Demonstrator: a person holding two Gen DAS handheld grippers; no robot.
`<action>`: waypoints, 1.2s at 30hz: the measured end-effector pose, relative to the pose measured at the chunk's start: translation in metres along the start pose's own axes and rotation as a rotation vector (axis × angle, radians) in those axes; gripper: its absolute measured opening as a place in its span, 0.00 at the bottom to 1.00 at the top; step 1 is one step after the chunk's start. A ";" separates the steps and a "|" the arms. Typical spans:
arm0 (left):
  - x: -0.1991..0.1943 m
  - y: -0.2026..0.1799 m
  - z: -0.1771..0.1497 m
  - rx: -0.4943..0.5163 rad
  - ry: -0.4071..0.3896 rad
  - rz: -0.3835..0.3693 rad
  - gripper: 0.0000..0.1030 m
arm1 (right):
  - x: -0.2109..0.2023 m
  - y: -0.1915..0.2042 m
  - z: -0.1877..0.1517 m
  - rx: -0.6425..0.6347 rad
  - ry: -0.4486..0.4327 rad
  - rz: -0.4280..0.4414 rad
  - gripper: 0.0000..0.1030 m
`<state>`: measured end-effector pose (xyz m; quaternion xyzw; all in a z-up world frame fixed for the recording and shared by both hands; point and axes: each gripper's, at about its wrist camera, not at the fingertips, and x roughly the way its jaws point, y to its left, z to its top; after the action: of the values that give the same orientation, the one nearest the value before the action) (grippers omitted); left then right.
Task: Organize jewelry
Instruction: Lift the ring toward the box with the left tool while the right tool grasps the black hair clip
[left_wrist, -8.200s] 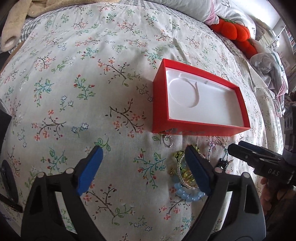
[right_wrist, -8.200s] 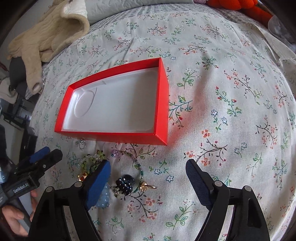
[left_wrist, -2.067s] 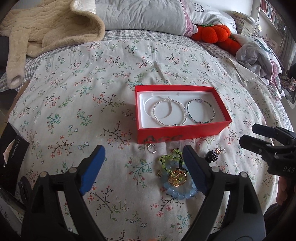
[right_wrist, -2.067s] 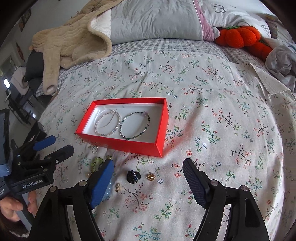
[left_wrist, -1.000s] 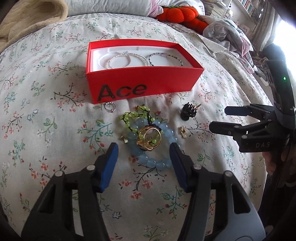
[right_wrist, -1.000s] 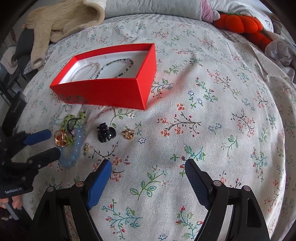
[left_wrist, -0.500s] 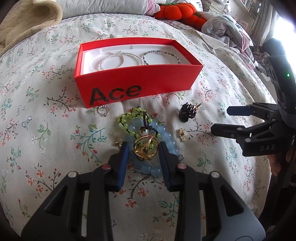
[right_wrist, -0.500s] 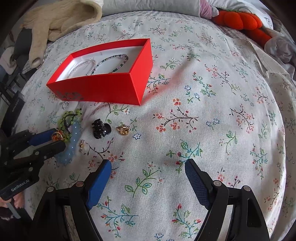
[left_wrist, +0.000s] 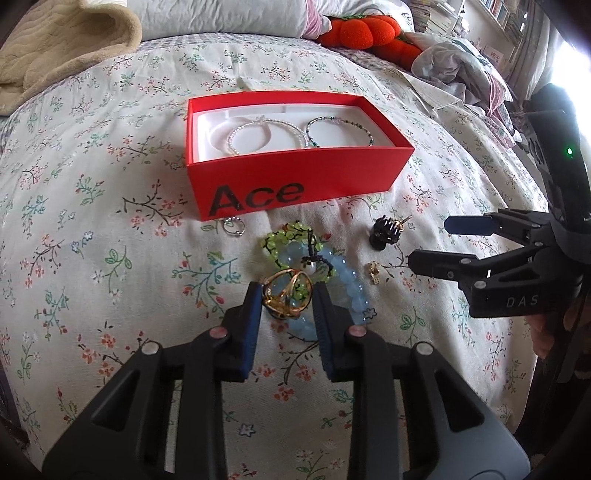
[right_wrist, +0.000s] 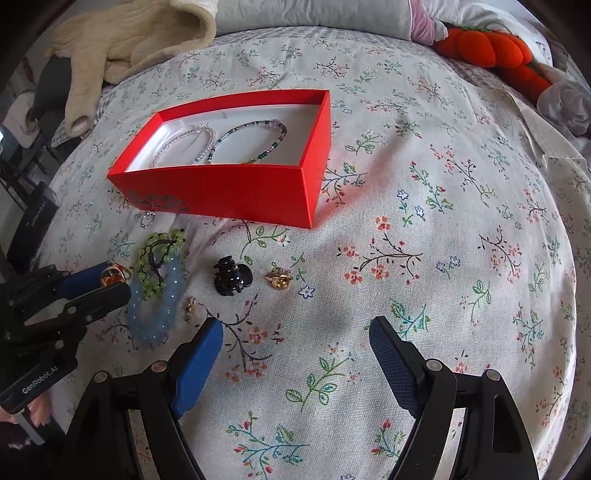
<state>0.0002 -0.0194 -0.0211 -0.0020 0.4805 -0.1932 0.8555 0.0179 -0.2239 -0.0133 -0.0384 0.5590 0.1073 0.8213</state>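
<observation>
With the left gripper (left_wrist: 287, 295) closed on the gold ring (left_wrist: 286, 297) low in the frame, atop the blue bracelet (left_wrist: 332, 291), a straight lift is advised, bracelet untouched, toward the red box (left_wrist: 295, 177); the right gripper (right_wrist: 295, 343) is held wide open, empty.

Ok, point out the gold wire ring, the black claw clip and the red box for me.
gold wire ring (left_wrist: 286, 297), left wrist view, on its wire loops between the fingers.
black claw clip (right_wrist: 232, 276), right wrist view, on its body.
red box (left_wrist: 295, 177), left wrist view, on its lettered front wall.
</observation>
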 end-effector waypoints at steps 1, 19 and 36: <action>-0.001 0.002 0.000 -0.008 0.002 0.003 0.29 | 0.000 0.003 0.001 -0.002 -0.003 0.005 0.80; -0.005 0.021 -0.003 -0.053 0.021 0.033 0.29 | 0.021 0.015 0.021 0.075 0.001 0.122 0.28; -0.012 0.028 0.008 -0.101 -0.002 0.035 0.29 | 0.004 0.022 0.024 0.040 -0.032 0.139 0.13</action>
<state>0.0102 0.0088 -0.0125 -0.0370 0.4888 -0.1539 0.8579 0.0364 -0.1976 -0.0070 0.0185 0.5491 0.1536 0.8213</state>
